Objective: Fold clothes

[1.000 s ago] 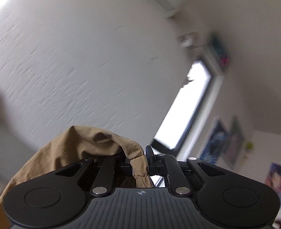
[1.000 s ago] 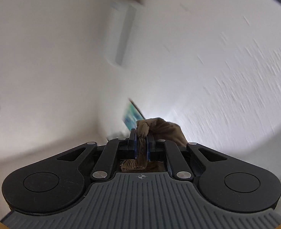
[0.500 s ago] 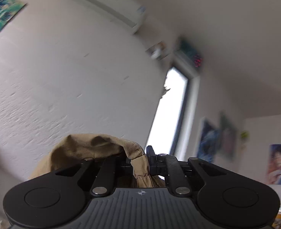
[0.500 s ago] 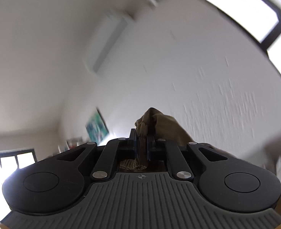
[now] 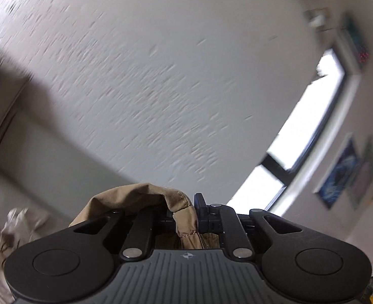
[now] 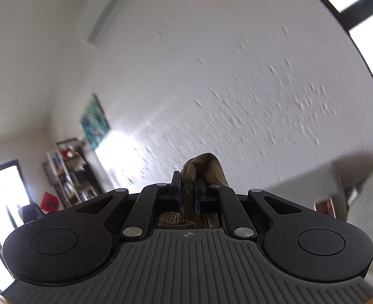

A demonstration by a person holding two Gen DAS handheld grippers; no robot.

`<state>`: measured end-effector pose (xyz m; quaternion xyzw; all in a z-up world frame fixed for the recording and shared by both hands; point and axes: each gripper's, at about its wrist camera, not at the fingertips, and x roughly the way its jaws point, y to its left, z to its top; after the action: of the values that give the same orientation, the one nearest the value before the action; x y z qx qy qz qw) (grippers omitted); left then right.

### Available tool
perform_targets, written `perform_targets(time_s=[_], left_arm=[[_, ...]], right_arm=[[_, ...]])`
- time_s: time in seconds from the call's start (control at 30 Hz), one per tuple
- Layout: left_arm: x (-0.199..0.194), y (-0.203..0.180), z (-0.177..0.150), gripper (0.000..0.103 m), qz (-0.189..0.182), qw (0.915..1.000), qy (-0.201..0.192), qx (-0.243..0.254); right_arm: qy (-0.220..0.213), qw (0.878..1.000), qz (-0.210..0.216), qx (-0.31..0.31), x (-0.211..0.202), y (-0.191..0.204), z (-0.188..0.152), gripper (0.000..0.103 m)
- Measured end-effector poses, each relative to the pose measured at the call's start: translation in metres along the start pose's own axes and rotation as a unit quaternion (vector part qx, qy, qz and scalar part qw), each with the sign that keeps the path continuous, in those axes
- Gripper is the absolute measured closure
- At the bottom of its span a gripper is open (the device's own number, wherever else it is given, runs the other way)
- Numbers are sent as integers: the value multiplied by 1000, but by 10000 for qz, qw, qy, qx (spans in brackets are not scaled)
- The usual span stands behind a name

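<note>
Because both claws are tipped upward toward the textured white wall (image 5: 161, 81), very little of the clothing itself can be seen, and whatever lies below them is cut off entirely. Motion blur smears the wall's texture in both views. From the left wrist view, the left claw (image 5: 186, 215) is pressed together on a folded, stitched edge of a tan garment (image 5: 140, 197); the cloth humps up over the left finger and drops out of sight behind the claw body, so its shape and how far it hangs cannot be made out. At the lower left edge a pale crumpled fabric (image 5: 6, 235) shows, too blurred to identify. A bright window (image 5: 310, 126) and some posters (image 5: 340, 172) sit off to the right. In the right wrist view, the right claw (image 6: 188, 192) is likewise nipped tight on a bunched bit of the same tan cloth, which pokes up between the blue-edged pads and bends away to the right. Beyond it a wall-mounted air conditioner (image 6: 105, 12), a teal picture (image 6: 95, 121) and a cluttered shelf (image 6: 70, 169) are visible, all soft.
</note>
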<state>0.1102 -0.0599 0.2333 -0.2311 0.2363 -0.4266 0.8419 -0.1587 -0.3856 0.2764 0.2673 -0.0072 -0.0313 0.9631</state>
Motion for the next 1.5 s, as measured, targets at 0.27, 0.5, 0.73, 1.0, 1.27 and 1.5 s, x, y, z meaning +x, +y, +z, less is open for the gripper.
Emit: perform_targets(time_s=[0.27, 0.5, 0.73, 1.0, 1.27, 1.5], left_arm=[[9, -17, 49, 92, -725, 9896, -1092, 585], [-9, 15, -32, 92, -773, 9940, -432, 636], [50, 142, -234, 93, 310, 9699, 2246, -886], [53, 194, -339, 93, 1079, 9360, 2936, -1612], [51, 183, -347, 70, 1639, 9258, 3194, -1181], [17, 166, -331, 62, 2513, 9286, 2601, -825]], right_arm=[[-1065, 9878, 28, -1135, 32, 24, 42, 94], [-333, 9918, -72, -1231, -37, 7, -25, 93], [2161, 9490, -1752, 1482, -49, -150, -206, 93], [2827, 9064, -2430, 1984, -80, -193, -287, 93], [3171, 8920, -2691, 1770, -80, -185, -288, 90], [3193, 8981, -2730, 1304, -74, -164, -260, 57]])
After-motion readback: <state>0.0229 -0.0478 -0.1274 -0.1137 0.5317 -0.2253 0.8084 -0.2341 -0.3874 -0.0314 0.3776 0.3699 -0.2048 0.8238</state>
